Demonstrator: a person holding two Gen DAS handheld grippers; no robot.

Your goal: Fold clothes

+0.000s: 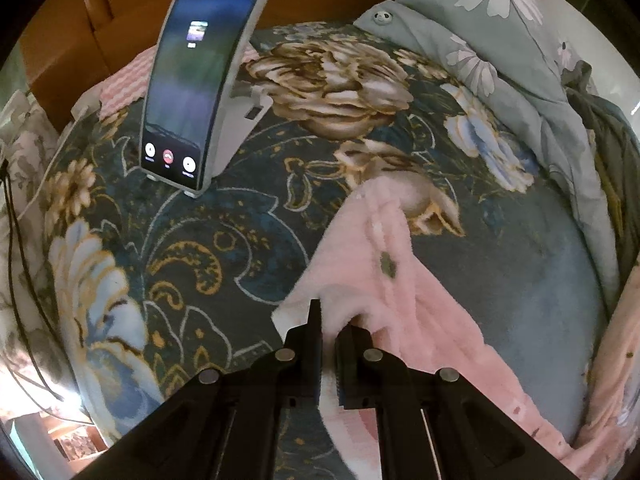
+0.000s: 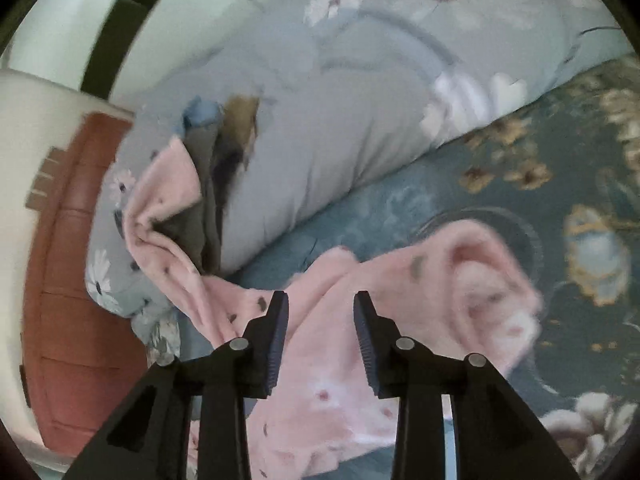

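A fluffy pink garment (image 1: 384,276) with small dark spots lies on the dark floral bedspread (image 1: 224,240). My left gripper (image 1: 334,320) is shut on a fold of the pink garment near its edge. In the right wrist view the same pink garment (image 2: 440,280) lies crumpled on the bedspread (image 2: 560,200), one part draped up against the quilt. My right gripper (image 2: 320,308) is open just above the pink cloth, with nothing between its fingers.
A phone (image 1: 188,88) stands on a white stand at the far left of the bed. A pale blue daisy quilt (image 1: 500,40) is heaped along the right side, with dark clothes (image 2: 216,176) on it. A wooden headboard (image 1: 72,40) is behind.
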